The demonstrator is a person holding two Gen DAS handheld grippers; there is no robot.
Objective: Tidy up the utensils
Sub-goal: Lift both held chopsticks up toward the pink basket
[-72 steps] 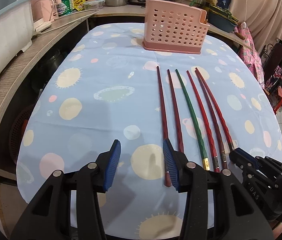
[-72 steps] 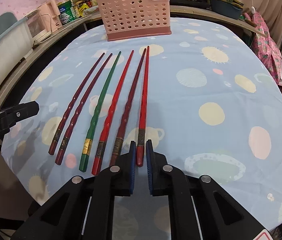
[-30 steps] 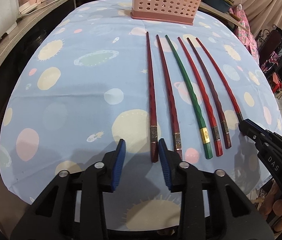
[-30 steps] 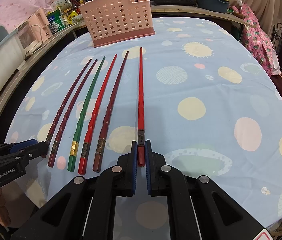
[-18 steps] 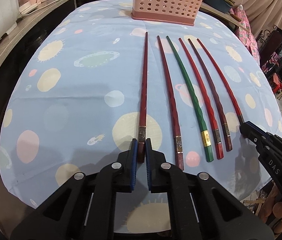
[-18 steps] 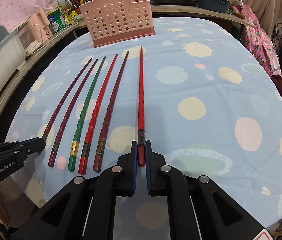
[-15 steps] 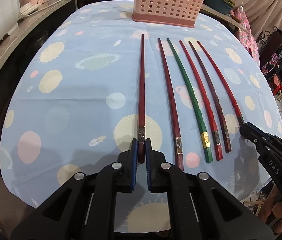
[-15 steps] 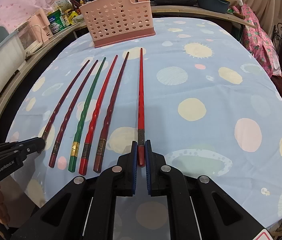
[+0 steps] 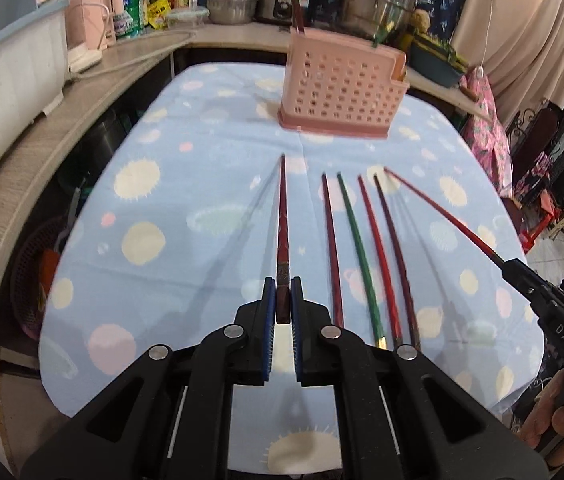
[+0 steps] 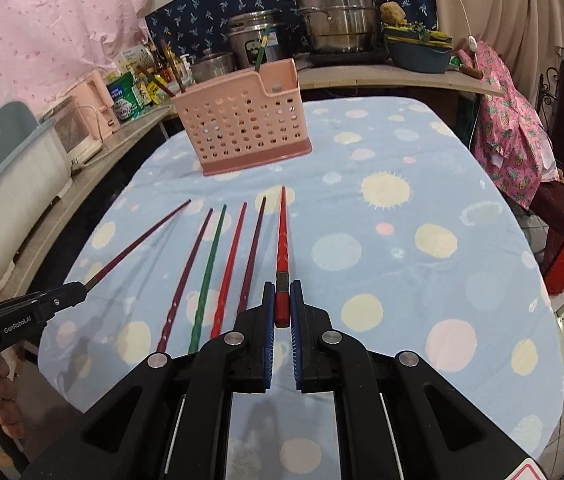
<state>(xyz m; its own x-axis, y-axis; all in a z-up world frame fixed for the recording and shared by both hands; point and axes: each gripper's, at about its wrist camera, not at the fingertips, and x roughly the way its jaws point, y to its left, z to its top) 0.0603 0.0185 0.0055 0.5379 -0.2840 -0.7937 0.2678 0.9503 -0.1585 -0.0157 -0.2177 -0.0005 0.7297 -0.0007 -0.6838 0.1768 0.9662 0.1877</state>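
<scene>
Left gripper (image 9: pixel 282 300) pinches the butt of a long dark red chopstick (image 9: pixel 282 216), its tip raised off the blue spotted table (image 9: pixel 185 216). Right gripper (image 10: pixel 281 304) pinches a bright red chopstick (image 10: pixel 282 232) likewise. Four chopsticks (image 9: pixel 366 248) lie between them; the pink perforated plastic basket (image 9: pixel 342 88) stands beyond.

Table under a pale blue cloth (image 9: pixel 169 216) printed with cream and pink dots.
On it stand a pink perforated plastic utensil basket (image 9: pixel 342 92) at the far end and 4 long chopsticks (image 9: pixel 366 256) side by side: dark red, green, red, maroon.
</scene>
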